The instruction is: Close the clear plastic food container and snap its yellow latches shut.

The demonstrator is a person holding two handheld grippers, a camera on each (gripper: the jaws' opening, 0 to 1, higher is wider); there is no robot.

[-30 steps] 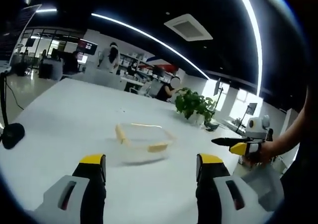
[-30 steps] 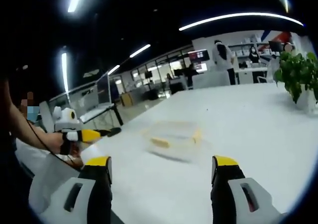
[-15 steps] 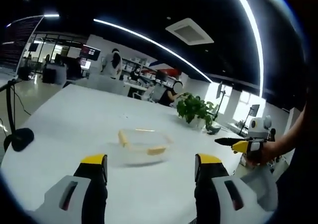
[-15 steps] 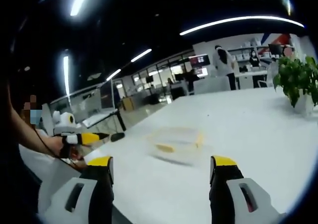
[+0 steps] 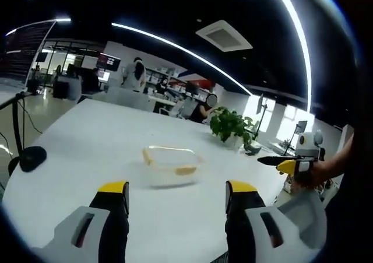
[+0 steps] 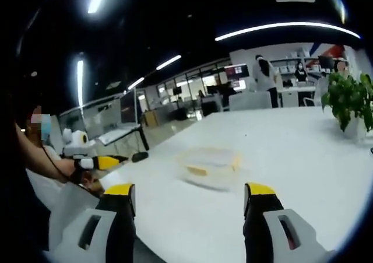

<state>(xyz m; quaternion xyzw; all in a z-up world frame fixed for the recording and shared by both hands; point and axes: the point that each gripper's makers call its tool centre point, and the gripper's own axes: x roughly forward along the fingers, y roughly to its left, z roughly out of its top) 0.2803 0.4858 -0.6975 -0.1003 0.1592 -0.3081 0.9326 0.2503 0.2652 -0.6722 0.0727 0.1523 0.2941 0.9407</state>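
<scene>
One clear container [image 5: 170, 165] with yellow latches [image 5: 185, 170] sits apparently empty on the white surface [image 5: 87, 140]; left claw [image 5: 177, 194] and right claw [image 6: 190, 196] both hang spread, holding nothing.

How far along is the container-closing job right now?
Done: cannot tell; the clear container sits on the white table, too blurred to show lid or latch state. In hand: nothing. The left gripper and right gripper both have jaws apart, empty, well short of the container. Left: reaching it, closing it if open, and snapping the yellow latches.
</scene>
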